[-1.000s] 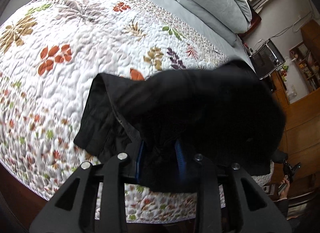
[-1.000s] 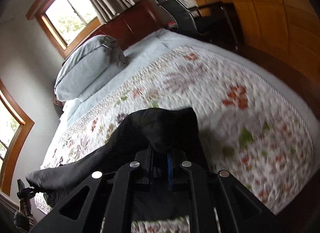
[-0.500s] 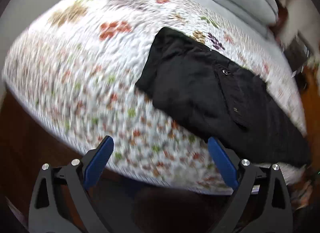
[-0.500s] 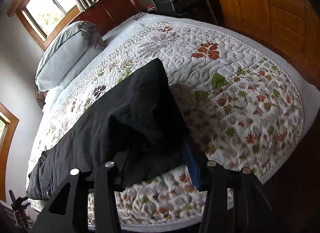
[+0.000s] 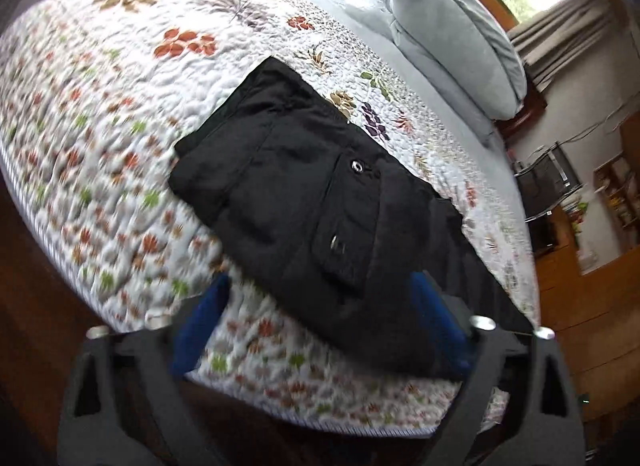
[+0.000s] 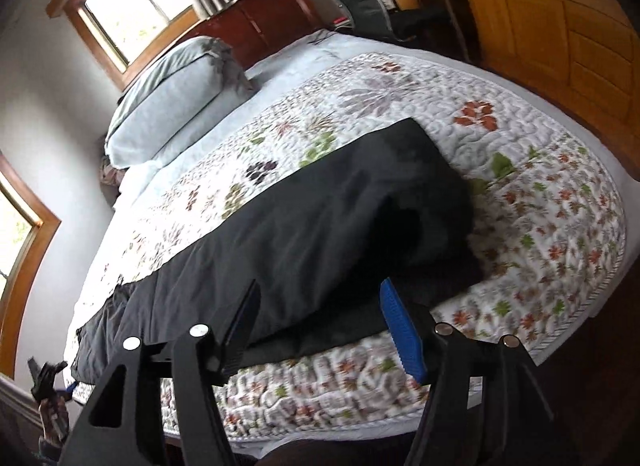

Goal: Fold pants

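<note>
Both grippers, pinching black cloth a second ago, have let go and now sit back from the fabric at the near edge of the bed. Item one, left gripper: I read its tongs as spread wide, blue pads well apart, nothing between them but quilt and the near border of the garment, which one pad overlaps in view; I cannot tell whether it touches. Item two, right gripper: tongs likewise spread, blue pad on one side, dark finger on the other, the cloth lying beyond and partly between them, ungripped as far as I can see. Item three, black pants: laid flat in a long band along the near side of the floral quilt, running parallel to the mattress edge; the waist end, with a metal snap and a pocket flap, lies before my left camera, while in my right camera the pants show a rounded fold bulging at the far end. Item four, grey pillows: stacked at the head of the bed against the dark wooden headboard. Item five, wooden wardrobe: standing beside the bed. Item six, window: above the headboard, with curtains.
</note>
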{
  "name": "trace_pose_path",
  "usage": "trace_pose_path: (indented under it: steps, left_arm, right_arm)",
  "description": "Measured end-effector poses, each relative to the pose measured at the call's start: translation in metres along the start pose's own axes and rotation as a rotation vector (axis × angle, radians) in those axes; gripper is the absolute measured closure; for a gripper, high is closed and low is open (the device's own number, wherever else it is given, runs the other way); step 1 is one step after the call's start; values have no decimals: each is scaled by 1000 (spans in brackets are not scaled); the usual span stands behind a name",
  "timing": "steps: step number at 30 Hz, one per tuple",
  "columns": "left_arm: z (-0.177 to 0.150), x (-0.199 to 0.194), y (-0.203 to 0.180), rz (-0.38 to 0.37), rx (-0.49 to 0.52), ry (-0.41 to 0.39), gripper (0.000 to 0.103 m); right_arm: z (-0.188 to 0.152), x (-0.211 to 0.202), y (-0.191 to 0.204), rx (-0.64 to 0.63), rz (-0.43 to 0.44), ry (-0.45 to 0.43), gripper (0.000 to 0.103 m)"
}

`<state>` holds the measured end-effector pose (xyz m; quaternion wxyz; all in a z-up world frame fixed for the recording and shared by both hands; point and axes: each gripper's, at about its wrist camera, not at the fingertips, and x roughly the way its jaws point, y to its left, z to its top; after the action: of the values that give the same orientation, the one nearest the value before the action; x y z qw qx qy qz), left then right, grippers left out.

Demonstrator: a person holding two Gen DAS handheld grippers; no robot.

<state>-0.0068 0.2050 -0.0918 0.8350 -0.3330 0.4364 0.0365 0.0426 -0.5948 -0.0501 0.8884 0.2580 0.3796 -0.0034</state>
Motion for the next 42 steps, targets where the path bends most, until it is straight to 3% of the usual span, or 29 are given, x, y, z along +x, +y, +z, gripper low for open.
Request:
trace_pose_path:
  steps: [3, 4, 12, 15, 17, 19, 21, 22, 23, 27, 29, 35, 38, 40, 42]
  left_arm:
    - [13, 17, -4, 10, 17, 47, 72]
    - [18, 22, -6, -11, 21, 63, 89]
    - [53, 32, -27, 11, 126, -31, 95]
    - [59, 54, -14, 84, 97, 37, 95]
    - [50, 66, -6, 134, 118, 73, 89]
    - [39, 59, -5, 147, 137, 36, 79]
    - [30, 41, -6, 180, 118, -24, 49]
    - [27, 32, -5, 188, 104, -53, 25]
    - [24, 19, -4, 197, 81, -100, 17]
    - [18, -25, -8, 214, 27, -235, 17]
    - [15, -36, -17, 213, 41, -264, 17]
    - [2, -17, -79, 179, 230, -232, 12]
    - [-3, 22, -103, 193, 322, -141, 12]
    - [-7, 42, -109, 221, 357, -101, 12]
    - [-8, 64, -110, 273, 396, -56, 12]
  right_arm:
    - [-6, 5, 6, -2, 5, 16, 39]
    - [-8, 7, 6, 1, 8, 20, 39]
    - [-17, 29, 16, 13, 32, 63, 39]
    - [-19, 32, 16, 26, 37, 63, 39]
    - [-20, 31, 12, 47, 36, 58, 39]
    - [-20, 27, 3, 90, 25, 42, 37]
    - [-20, 19, -13, 156, 24, 20, 34]
    - [-20, 13, -20, 187, 24, 3, 34]
    - [-21, 9, -28, 218, 26, -14, 33]
    - [-27, -2, -61, 368, 81, -46, 30]
    - [-27, 1, -72, 410, 103, -55, 30]
    - [-12, 23, -75, 457, 200, -81, 30]
    - [5, 41, -75, 482, 205, -67, 46]
    - [15, 55, -74, 489, 170, -22, 73]
    - [24, 64, -71, 485, 140, 2, 89]
